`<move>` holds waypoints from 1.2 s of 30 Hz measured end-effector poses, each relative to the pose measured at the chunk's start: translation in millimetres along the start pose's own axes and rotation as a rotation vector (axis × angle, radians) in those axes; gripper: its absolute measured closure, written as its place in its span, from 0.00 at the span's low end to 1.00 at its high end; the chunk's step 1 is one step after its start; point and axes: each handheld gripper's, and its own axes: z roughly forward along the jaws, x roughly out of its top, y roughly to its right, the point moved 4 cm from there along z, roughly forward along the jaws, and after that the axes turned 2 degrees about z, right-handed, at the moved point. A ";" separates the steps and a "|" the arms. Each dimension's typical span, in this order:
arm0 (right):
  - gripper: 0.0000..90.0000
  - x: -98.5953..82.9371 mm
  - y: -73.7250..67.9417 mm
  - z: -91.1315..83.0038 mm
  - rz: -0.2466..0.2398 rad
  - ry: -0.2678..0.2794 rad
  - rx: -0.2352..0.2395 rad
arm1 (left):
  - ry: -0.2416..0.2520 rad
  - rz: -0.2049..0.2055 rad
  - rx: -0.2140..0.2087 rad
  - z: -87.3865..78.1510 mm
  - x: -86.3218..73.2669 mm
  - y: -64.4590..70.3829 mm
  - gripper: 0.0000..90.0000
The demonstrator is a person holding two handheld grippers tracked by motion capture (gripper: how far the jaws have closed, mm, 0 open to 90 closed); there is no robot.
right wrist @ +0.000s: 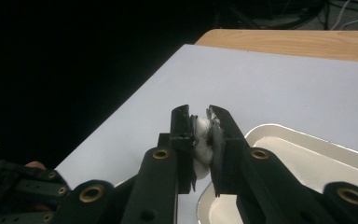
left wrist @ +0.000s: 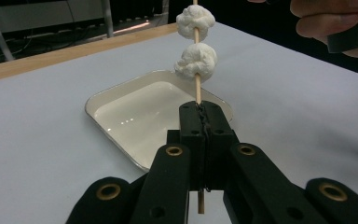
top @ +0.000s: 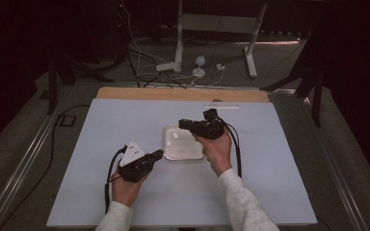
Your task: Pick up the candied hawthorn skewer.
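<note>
My left gripper (left wrist: 200,108) is shut on a thin wooden skewer (left wrist: 197,88) that stands up from its jaws. Two white marshmallows (left wrist: 196,63) are threaded on the skewer, one above the other, over the white tray (left wrist: 103,101). In the high view the left gripper (top: 160,154) points at the tray's (top: 192,155) left edge. My right gripper (right wrist: 200,112) is shut on a third white marshmallow (right wrist: 203,140), squeezed between its jaws. It hovers over the tray's far left corner, and in the high view the right gripper (top: 182,123) points left.
The tray (right wrist: 303,140) sits mid-table on a pale sheet (top: 125,120), with a wooden table edge (top: 183,94) beyond. Cables and a white stand (top: 178,43) lie on the floor behind. A hand (left wrist: 326,21) holds the right gripper at the upper right of the left gripper view.
</note>
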 end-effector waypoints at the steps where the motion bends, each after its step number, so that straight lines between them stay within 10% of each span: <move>1: 0.91 -0.1 -0.1 0.1 -0.001 0.003 -0.006 | -0.003 0.002 0.000 0.1 0.1 -0.3 1.00; 9: 0.92 0.6 1.7 -1.2 -0.020 0.017 -0.061 | -0.013 0.010 0.000 1.3 -1.5 -1.1 1.00; 11: 0.93 6.2 8.0 -9.7 -0.026 0.079 -0.158 | -0.059 0.036 0.032 0.6 -5.9 -4.0 1.00; 16: 0.92 21.6 27.5 -39.2 0.017 0.109 -0.136 | -0.003 -0.070 0.046 -12.3 -9.8 -23.8 1.00; 22: 0.89 6.4 31.4 -27.1 -0.011 0.049 -0.092 | 0.003 -0.066 0.053 -13.6 -5.1 -20.0 1.00; 36: 0.79 -29.2 54.3 13.5 0.004 -0.106 -0.151 | -0.015 -0.087 0.057 -9.7 -10.6 -23.5 1.00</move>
